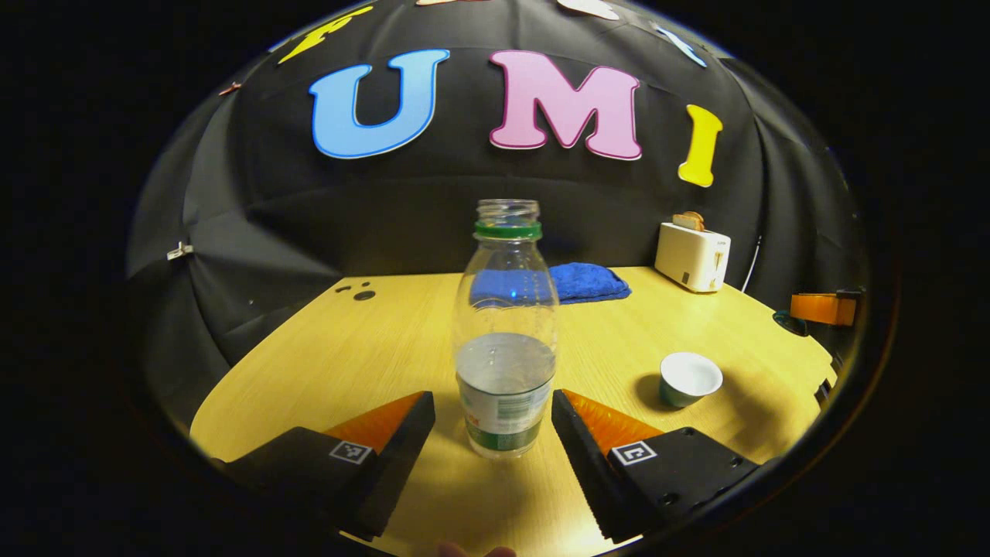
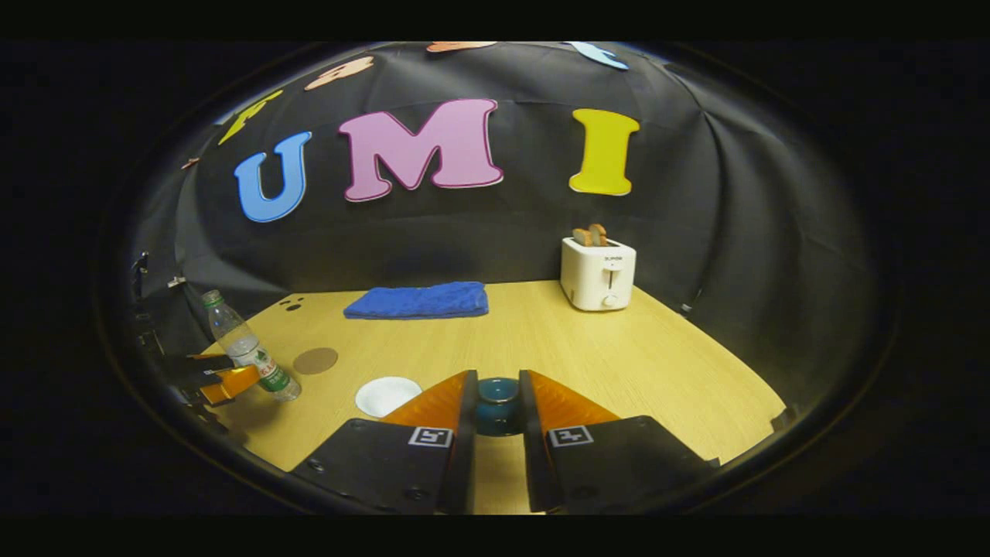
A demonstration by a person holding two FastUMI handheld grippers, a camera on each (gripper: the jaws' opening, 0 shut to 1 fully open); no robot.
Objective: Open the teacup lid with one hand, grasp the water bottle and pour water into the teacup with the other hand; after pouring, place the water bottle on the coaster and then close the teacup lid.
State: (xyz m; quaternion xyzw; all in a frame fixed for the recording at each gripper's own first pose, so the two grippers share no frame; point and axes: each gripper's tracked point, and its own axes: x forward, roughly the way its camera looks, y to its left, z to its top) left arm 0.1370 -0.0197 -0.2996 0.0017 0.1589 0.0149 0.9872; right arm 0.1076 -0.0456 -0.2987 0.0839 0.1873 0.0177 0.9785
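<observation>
With the left gripper (image 1: 493,422) spread wide around the capless bottle (image 1: 506,340) at centre frame and the right gripper (image 2: 497,406) clenched on the lid (image 2: 497,401) at lower centre, an off-centre squeeze could topple the bottle and spill water on the tabletop (image 1: 371,348).

Open tongs (image 1: 493,410) flank the upright uncapped water bottle (image 1: 506,333), not touching.

No legible text, bottle label (image 1: 503,418) too blurred, toaster (image 2: 597,273) brand mark unreadable

Left gripper view close behind bottle (image 1: 506,340), right gripper view low over table (image 2: 657,363), both facing toaster (image 2: 597,272)
</observation>
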